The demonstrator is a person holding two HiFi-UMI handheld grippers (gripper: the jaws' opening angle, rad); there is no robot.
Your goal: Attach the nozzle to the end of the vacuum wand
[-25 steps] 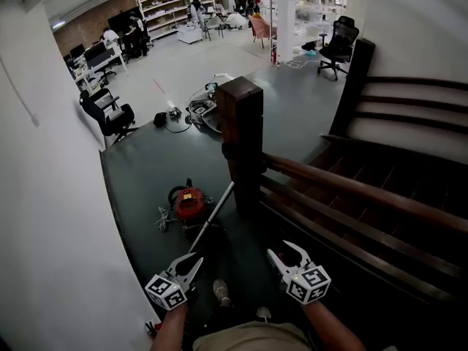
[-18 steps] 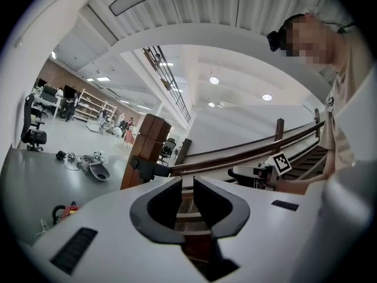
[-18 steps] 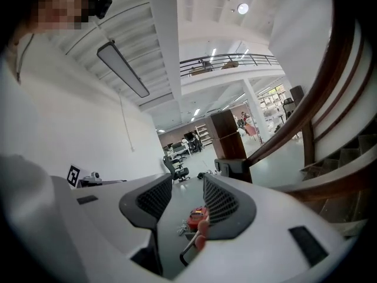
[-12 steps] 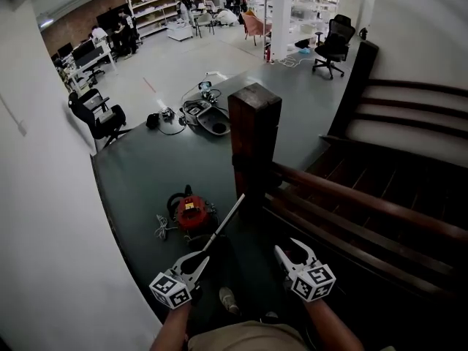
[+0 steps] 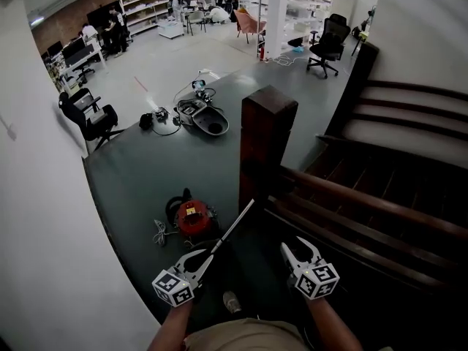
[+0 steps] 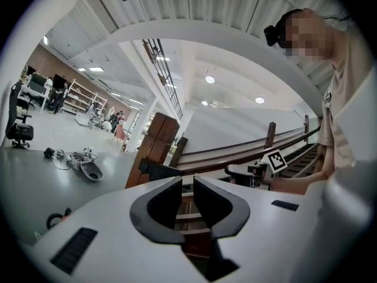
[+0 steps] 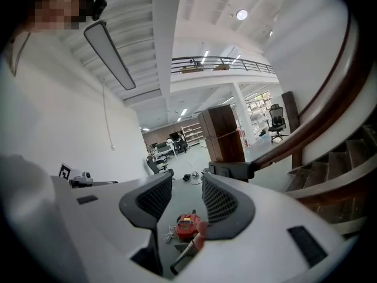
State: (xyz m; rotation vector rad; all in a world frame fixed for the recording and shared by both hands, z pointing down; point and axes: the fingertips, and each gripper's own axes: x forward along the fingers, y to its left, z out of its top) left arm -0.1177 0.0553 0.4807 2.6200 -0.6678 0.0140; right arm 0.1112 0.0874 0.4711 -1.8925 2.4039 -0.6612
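The vacuum wand (image 5: 234, 225) is a thin pale tube lying on a slant in the lower middle of the head view. Its long axis runs from lower left to upper right. The top end points at the foot of the dark wooden stair post (image 5: 267, 141), and the low end comes down just beside the tips of my left tongs (image 5: 204, 257). I cannot tell whether it touches them. Right next to the wand, on its left, the red vacuum cleaner (image 5: 195, 219) sits on the grey-green floor (image 5: 139, 174), with a pale cord bunched on its left side. It has a small yellow label on top, too small for me to read. I can't make out a nozzle.

The left tongs stand a narrow slit apart with nothing in the gap; through it I see only stair woodwork. The right tongs (image 5: 298, 246), at lower right of centre, are wider apart and also empty; the red vacuum cleaner shows on the floor beyond them. The only other print is the black-and-white square markers on the tongs' cubes.
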